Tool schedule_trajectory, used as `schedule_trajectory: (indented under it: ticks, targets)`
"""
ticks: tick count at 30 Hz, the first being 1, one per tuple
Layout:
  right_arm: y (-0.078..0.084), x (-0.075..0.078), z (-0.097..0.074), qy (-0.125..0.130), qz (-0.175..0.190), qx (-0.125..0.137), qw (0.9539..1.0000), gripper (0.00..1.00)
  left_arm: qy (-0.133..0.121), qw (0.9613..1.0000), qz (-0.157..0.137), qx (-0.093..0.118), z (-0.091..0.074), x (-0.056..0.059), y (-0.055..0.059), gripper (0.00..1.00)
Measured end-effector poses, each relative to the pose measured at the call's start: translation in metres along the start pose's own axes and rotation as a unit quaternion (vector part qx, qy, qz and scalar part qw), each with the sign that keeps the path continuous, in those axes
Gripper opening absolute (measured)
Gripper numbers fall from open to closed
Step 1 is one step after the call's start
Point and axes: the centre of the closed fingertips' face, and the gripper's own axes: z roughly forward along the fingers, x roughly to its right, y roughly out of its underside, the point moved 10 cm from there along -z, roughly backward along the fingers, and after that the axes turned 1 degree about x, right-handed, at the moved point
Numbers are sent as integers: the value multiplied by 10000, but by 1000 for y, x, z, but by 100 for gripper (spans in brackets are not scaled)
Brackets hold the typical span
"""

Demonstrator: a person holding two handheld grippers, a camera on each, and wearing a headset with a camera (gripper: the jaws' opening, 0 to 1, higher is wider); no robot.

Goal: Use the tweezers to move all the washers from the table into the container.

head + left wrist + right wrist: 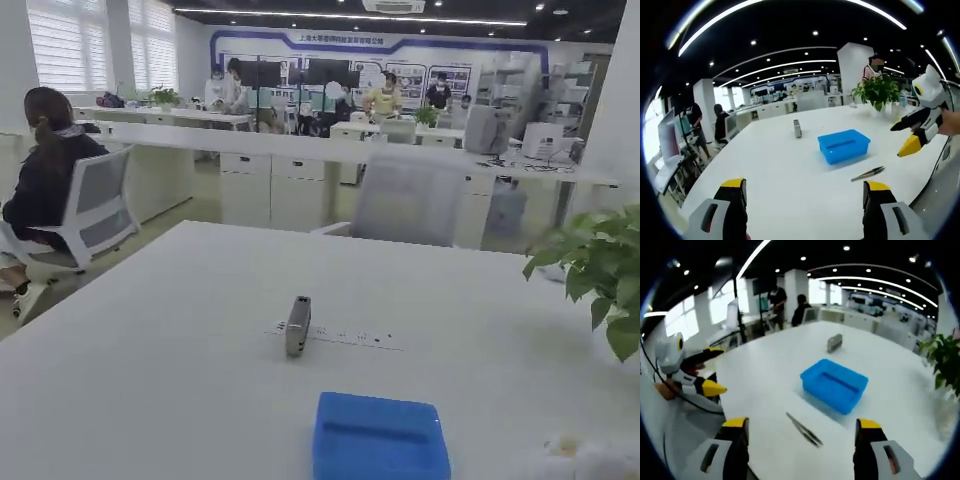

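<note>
A blue container (380, 435) sits near the table's front edge, also seen as the container (844, 145) and the container (834, 384). Metal tweezers (868, 173) lie on the table in front of it, just ahead of my right gripper (801, 427) as the tweezers (804, 430). A row of tiny washers (345, 335) lies beyond the container, beside a small grey block (297, 325). My left gripper (804, 192) is open, held off the table's side. The right gripper (904, 137) is open and holds nothing.
A potted plant (600, 270) stands at the table's right. A grey office chair (405, 200) is at the far edge. The left gripper (717, 370) hangs off the table's corner. People sit and stand at desks behind.
</note>
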Motion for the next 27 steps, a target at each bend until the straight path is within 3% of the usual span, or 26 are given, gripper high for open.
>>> schedule_trajectory:
  ticks: [3,7,10,13,20,27]
  targets:
    - [3,-3,-20,422,270,528,9973,95,40,10000,6,-27,0,0,0,99]
    - [13,-4,-37,816,154,583,9948,99,52,10000,3,-74,1,0,0,99]
    - [19,-11,-44,949,209,556,9937,99,64,9999,-10,-92,1,-1,-2,99]
    - [22,-16,-48,1038,384,594,9921,99,81,9999,-6,-107,0,-2,-5,99]
    - [27,-7,-49,1146,541,631,9899,99,-21,9997,-194,-176,-2,-13,-9,99]
    - [33,-10,-41,1124,467,489,9914,99,-134,9994,-188,-269,-7,-19,-8,99]
